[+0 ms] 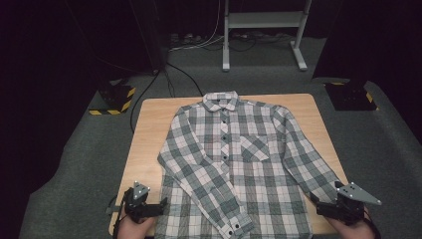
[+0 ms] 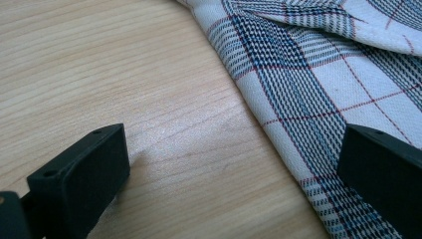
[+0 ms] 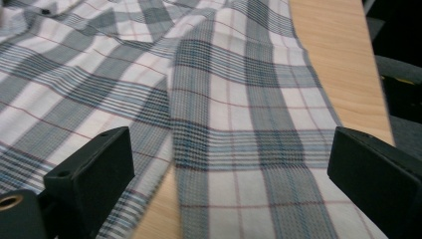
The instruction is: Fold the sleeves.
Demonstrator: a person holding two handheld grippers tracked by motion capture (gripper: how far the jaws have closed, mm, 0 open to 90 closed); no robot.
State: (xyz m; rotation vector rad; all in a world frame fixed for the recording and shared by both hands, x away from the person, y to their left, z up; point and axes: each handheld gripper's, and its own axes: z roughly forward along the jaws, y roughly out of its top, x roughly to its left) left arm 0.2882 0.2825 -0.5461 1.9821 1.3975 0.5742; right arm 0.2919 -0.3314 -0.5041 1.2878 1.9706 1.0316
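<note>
Plaid shirt (image 1: 239, 159) flat, buttoned, face-up on table (image 1: 149, 129); one sleeve crossed over front.

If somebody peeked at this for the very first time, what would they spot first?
Probably the big checked shirt, buttoned up and spread flat down the middle of the wooden table, collar at the far end. Next, the two black tools at the near edge: the left tool open by the shirt's bottom corner, and the right tool open over the sleeve end on the other side. Everything around the table is dark.
</note>
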